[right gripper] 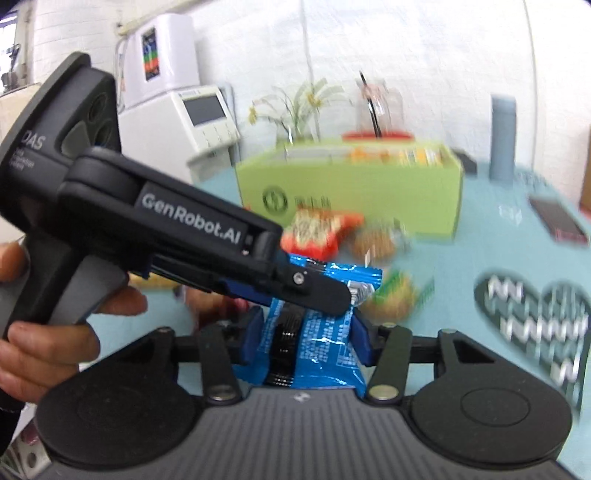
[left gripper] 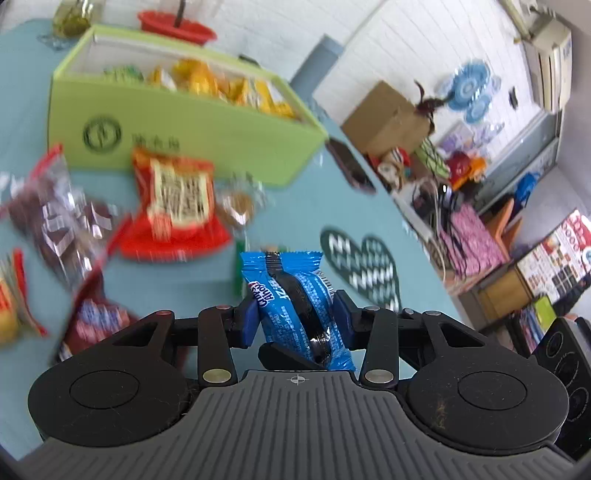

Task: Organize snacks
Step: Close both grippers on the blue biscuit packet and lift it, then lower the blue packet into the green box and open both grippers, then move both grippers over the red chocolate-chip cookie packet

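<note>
A blue snack packet [left gripper: 295, 295] sits between my left gripper's [left gripper: 295, 314] blue pads, held above the teal table. In the right wrist view the same blue packet [right gripper: 314, 339] is also pinched between my right gripper's [right gripper: 306, 339] pads, with the left gripper [right gripper: 325, 295] crossing in from the left and touching its top. A green box [left gripper: 177, 133] with yellow and green snacks inside stands behind; it also shows in the right wrist view [right gripper: 351, 192]. A red packet [left gripper: 177, 206] and a clear-wrapped cookie [left gripper: 236, 206] lie in front of the box.
Dark red and clear packets [left gripper: 62, 229] lie at the left. A heart-shaped mat [left gripper: 365, 266] and a dark phone [left gripper: 351, 166] lie on the teal table [left gripper: 303, 206] to the right. A red bowl [left gripper: 177, 26] and a grey cylinder [right gripper: 502, 136] stand behind the box.
</note>
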